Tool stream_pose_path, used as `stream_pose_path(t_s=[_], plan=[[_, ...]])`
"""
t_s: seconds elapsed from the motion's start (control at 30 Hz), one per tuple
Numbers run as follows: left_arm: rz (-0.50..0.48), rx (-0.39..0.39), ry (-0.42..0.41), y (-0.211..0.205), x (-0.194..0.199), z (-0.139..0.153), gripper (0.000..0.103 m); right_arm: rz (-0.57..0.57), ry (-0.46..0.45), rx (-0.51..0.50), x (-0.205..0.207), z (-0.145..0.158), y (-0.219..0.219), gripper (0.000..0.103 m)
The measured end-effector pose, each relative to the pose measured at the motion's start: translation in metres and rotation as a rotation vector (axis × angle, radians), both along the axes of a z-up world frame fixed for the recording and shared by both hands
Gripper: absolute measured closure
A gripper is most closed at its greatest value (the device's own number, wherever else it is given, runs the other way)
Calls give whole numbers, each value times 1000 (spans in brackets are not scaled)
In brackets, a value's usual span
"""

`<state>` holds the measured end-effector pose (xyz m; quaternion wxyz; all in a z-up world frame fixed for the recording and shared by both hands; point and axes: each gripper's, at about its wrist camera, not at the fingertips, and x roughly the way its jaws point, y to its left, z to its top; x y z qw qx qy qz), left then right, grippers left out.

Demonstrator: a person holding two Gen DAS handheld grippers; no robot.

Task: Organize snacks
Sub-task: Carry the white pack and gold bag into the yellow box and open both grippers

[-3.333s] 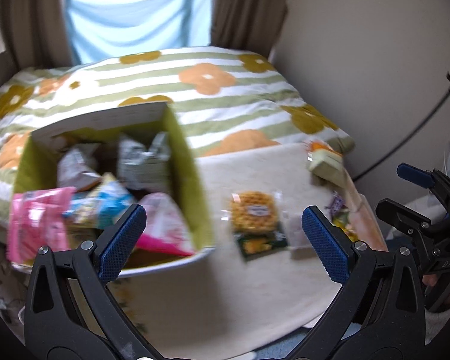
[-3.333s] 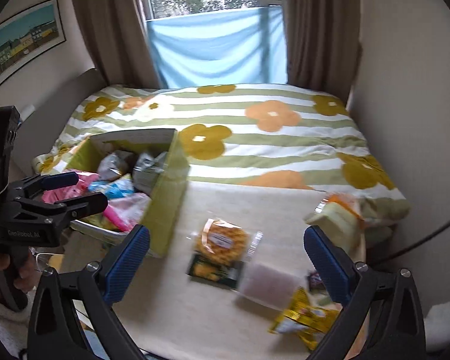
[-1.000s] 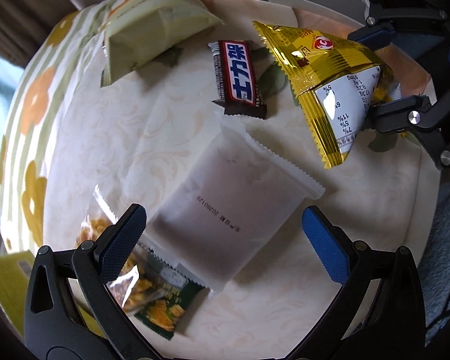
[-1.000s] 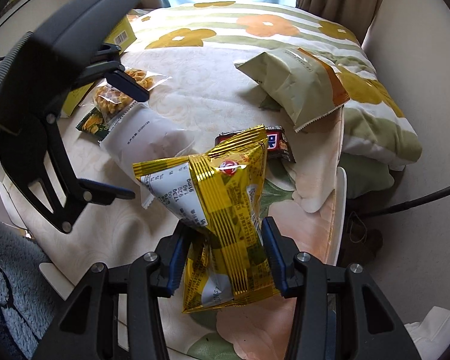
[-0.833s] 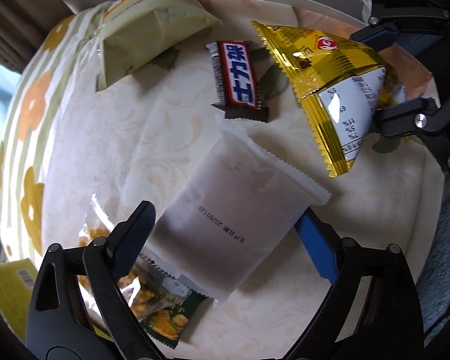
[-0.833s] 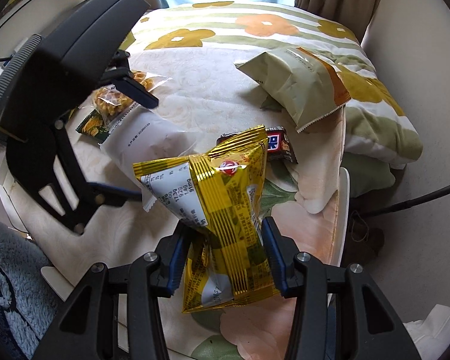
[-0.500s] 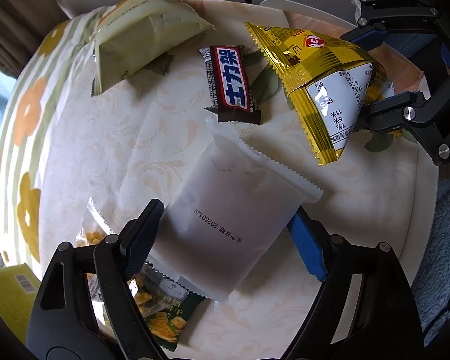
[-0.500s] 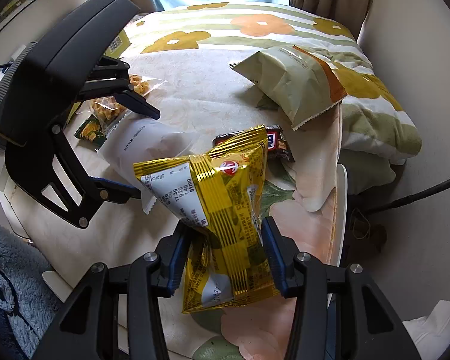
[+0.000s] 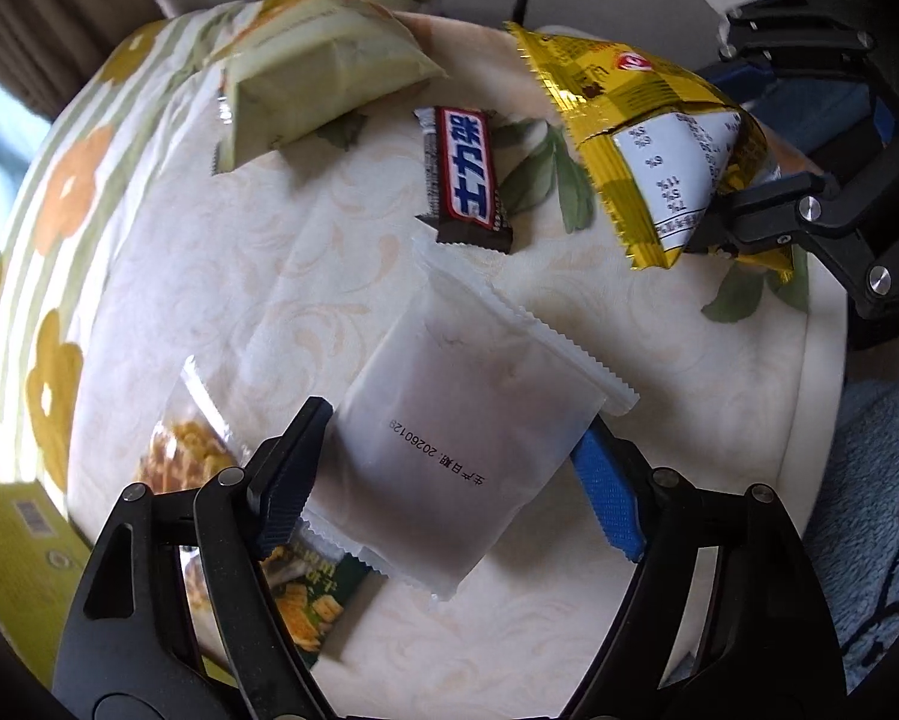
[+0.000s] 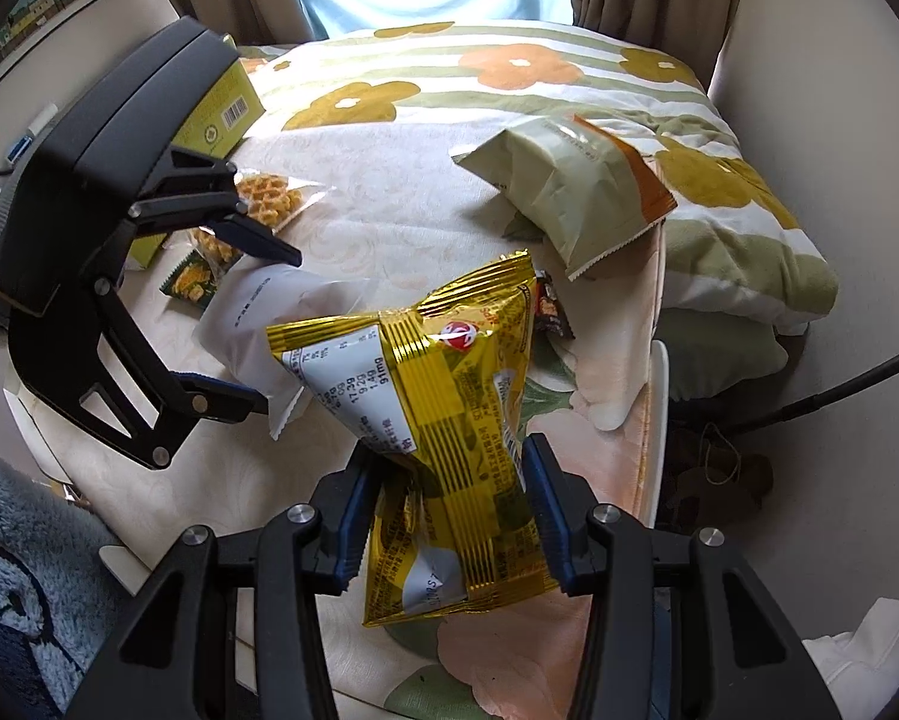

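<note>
A frosted white packet point(image 9: 467, 444) lies in the middle of the cream tablecloth point(image 9: 209, 276). My left gripper point(image 9: 449, 486) points down over it, and its jaws are closing with the pads against the packet's two long edges. From the right wrist view the white packet point(image 10: 269, 312) sits between those black fingers, one end slightly raised. My right gripper point(image 10: 446, 516) is shut on a yellow foil snack bag point(image 10: 449, 408), held clear above the table's right edge. A dark chocolate bar point(image 9: 464, 180) lies just beyond the white packet.
A pale green bag point(image 9: 317, 78) rests at the table's far edge against the flowered duvet point(image 10: 479, 78). A clear waffle-snack packet point(image 9: 191, 456) and a small green packet point(image 9: 311, 594) lie left of my left gripper. A yellow-green box point(image 10: 221, 102) stands far left. Blue fluffy fabric point(image 9: 881, 510) borders the table.
The left jaws have narrowed from wide open until both pads meet the white packet's edges. The right gripper and its yellow bag have stayed where they were.
</note>
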<state>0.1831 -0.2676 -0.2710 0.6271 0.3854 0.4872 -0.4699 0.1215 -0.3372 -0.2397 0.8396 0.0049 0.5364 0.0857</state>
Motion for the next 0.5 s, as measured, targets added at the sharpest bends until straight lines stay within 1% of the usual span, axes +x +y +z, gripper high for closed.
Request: stream_pose_path(t_s=[0.13,0.27,0.33,0.5], plan=[[78,-38,-4,8,4,18,27,4,-25,5,-1,13,-1,59],[181,-93,-25,19,8,45,27,14,-56,10,-1,31,-1,59],[239,-123,-38,27,12,60,27,24,-76,15,0,45,1,59],[421,-183,-66,51,20,97,27,64,-140,-3,9,78,7,59]])
